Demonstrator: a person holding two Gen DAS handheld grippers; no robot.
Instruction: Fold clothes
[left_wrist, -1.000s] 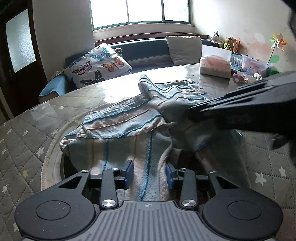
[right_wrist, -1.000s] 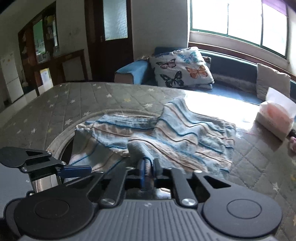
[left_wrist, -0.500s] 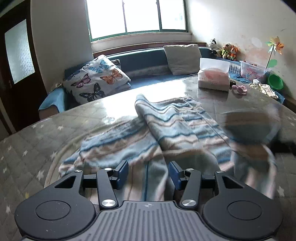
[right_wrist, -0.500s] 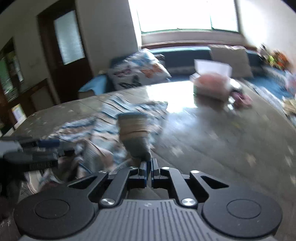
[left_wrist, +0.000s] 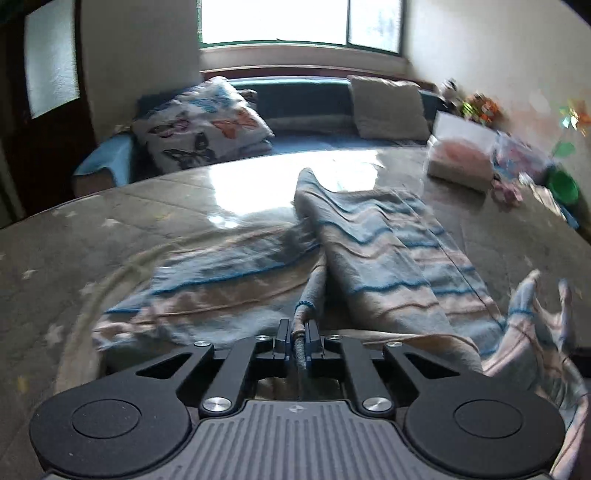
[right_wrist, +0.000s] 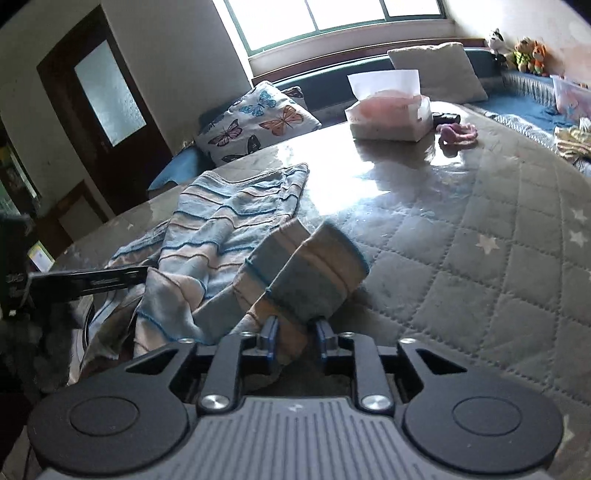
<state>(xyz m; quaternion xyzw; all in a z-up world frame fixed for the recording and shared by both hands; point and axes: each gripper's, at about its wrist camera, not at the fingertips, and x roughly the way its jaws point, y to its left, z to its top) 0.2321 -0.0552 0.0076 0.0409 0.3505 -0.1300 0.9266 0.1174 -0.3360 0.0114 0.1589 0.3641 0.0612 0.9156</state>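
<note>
Folding step in hand, judging by the layout: a striped knit garment (left_wrist: 384, 258) lies spread and bunched on the round quilted table (right_wrist: 498, 236), one striped panel draped over the other with a ridge running toward the window. It sits on the near-left part of the table, well apart from the tissue box (right_wrist: 391, 114) and the pink item (right_wrist: 458, 133) at the far side. Left gripper (left_wrist: 298, 338) has its jaws pressed nearly together, pinching a rolled hem edge of the garment that rises between the pads. Right gripper (right_wrist: 293, 338) has its jaws partly spread with a sleeve cuff (right_wrist: 317, 273) lying between them; cannot tell whether the pads actually bear on the fabric, the gap looks wider than the cloth, so treat that grip as unconfirmed. To do this well: close the right jaws firmly on the cuff before any lift, otherwise it slips out mid-swing. Move both grippers level and together so the edge stays taut and straight. Lift just enough to clear the bunched layers, carry the sleeve across the body panel, lay it flat along the stripes. Left view is motion-blurred at the right edge, so the cloth there is unclear. Risk: dragging the lower layer and deepening the centre ridge.
</note>
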